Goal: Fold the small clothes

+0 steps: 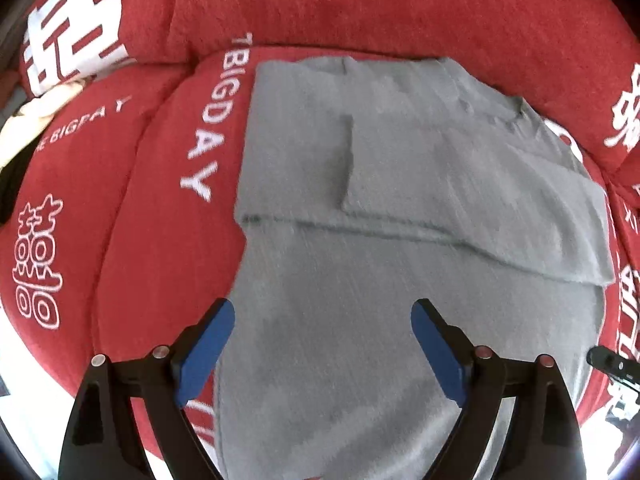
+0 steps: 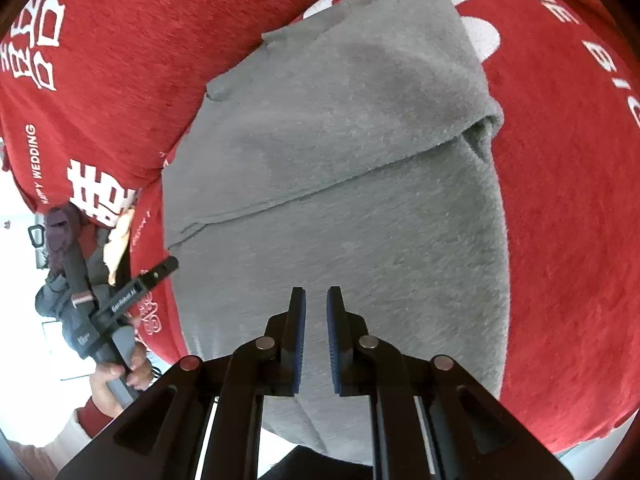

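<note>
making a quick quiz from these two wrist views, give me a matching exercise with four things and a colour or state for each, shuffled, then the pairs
Things:
1. left gripper
2. right gripper
3. garment
4. sofa cover

Colour or state:
A. red with white lettering
B. grey, partly folded, lying flat
C. fingers wide apart, holding nothing
D. fingers nearly together with a narrow gap, nothing between them

Pairs: 1-C, 2-D, 3-B, 4-A

A red cushioned seat [image 1: 160, 240] printed with white lettering is carrying a partly folded grey garment [image 1: 400, 200], lying flat across it.
</note>
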A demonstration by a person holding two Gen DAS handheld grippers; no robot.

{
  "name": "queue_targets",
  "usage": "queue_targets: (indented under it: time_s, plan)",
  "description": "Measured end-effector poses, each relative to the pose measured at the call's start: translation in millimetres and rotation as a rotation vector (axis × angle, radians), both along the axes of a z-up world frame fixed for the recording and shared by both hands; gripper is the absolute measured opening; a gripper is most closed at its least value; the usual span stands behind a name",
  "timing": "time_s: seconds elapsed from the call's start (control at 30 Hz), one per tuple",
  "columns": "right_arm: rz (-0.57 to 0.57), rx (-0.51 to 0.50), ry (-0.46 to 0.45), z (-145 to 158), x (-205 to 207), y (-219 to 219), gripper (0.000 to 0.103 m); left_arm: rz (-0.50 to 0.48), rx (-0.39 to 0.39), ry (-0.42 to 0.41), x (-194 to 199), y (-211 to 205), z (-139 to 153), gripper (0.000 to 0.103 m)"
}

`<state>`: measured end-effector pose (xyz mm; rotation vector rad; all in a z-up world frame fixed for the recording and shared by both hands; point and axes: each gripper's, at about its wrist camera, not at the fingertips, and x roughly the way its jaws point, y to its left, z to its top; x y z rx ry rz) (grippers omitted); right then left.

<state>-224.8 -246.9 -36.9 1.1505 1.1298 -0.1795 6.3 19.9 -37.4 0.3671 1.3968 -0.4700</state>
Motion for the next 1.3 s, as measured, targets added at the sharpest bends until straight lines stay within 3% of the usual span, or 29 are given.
queue_targets:
  time_s: [0.13,0.3,0.4,0.6,0.67,0.73,0.83,0.97,1.1,1.3]
  plan:
    - [0.047,0.025,0.005,1,4,8,0.03,-0.031,0.014,0.039,-17,2,-1,0.091]
    - [0.153,-0.015,0.08,2,9,26,0.03,-0.068,0.012,0.083,-39,-6,4,0.091]
    - [0.161,-0.034,0.136,0,6,29,0.03,-0.086,0.021,0.093,-52,-11,11,0.091]
    - [0.122,0.064,0.143,-4,-7,23,0.032,-0.103,0.036,0.11,-73,-27,22,0.091]
    - [0.137,0.065,0.156,-4,-11,21,0.039,-0.099,0.037,0.113,-77,-32,24,0.091]
    - [0.14,0.047,0.158,-1,-14,17,0.057,-0.093,0.034,0.113,-79,-33,27,0.091]
    - [0.133,0.04,0.162,1,-17,9,0.074,-0.081,0.032,0.118,-83,-37,30,0.091]
    - [0.156,0.016,0.171,1,-15,1,0.081,-0.038,0.052,0.12,-91,-41,30,0.091]
    - [0.2,-0.015,0.151,3,-13,-2,0.082,-0.013,0.074,0.087,-99,-43,33,0.091]
    - [0.257,-0.004,0.139,-3,-12,-1,0.084,0.0,0.086,0.106,-109,-42,28,0.091]
